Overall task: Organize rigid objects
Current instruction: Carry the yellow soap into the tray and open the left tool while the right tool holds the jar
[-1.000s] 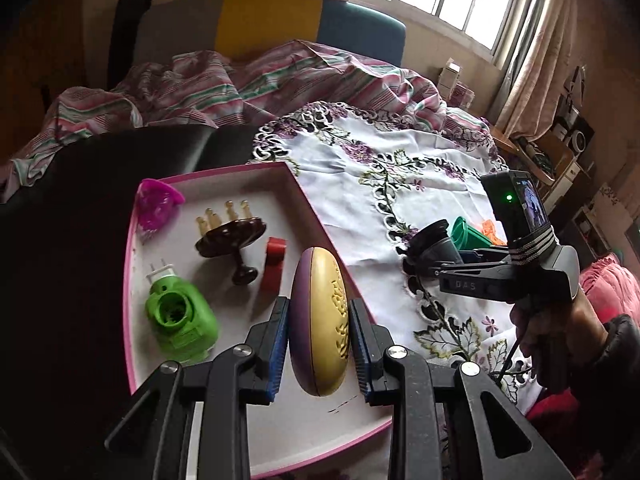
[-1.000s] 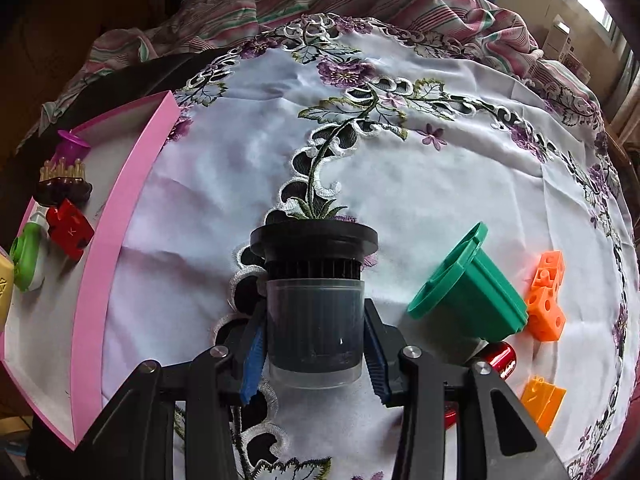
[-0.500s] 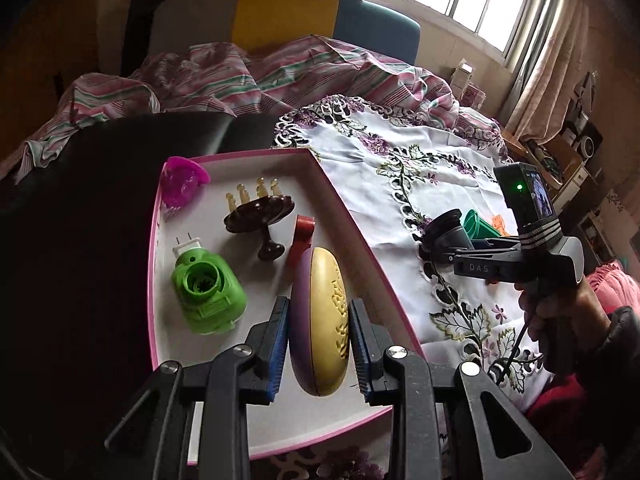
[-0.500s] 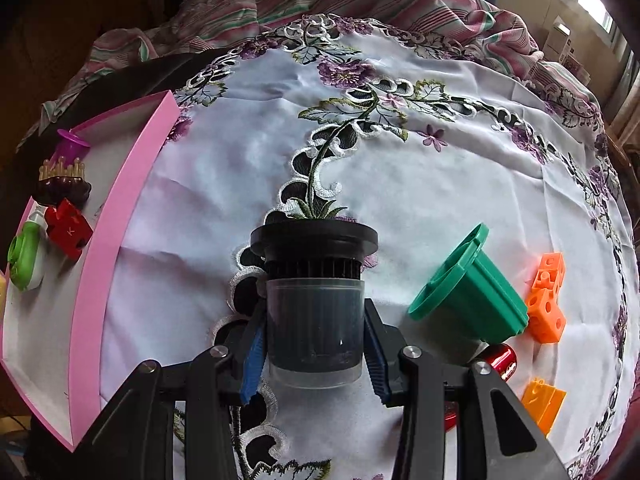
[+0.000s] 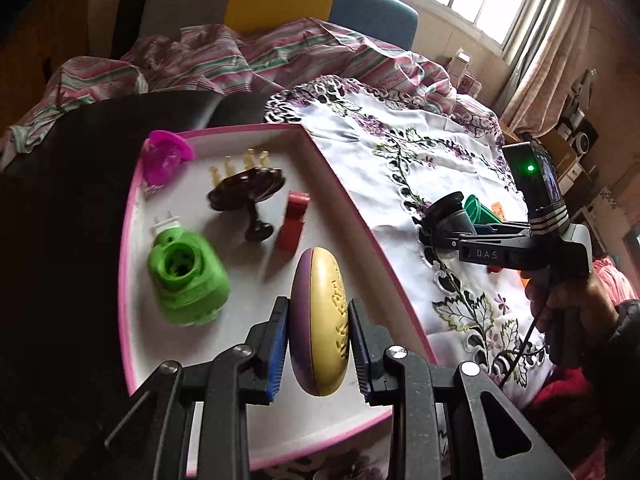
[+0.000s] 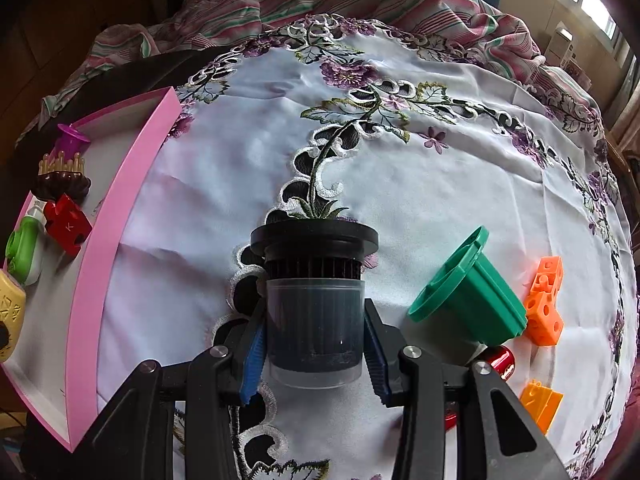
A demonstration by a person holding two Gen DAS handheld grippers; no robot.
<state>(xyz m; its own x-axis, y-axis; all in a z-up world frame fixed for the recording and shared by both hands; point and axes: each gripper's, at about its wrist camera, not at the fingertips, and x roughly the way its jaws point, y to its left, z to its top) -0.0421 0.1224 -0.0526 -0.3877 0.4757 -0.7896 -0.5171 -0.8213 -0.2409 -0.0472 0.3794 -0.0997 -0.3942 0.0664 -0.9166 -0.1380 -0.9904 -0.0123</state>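
Green cup [image 6: 468,296] beside held canister [image 6: 316,316]

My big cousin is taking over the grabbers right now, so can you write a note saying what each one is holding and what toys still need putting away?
Left gripper: shut on the yellow-and-purple oval case, held above the pink tray.
Right gripper: shut on the black-lidded clear canister, over the embroidered tablecloth.
Done: green plug-in gadget, brown comb stand, red block and magenta cup already lie in the tray.
Left: set down the case, bring the canister over, then the green cup, orange blocks and red cylinder on the cloth.
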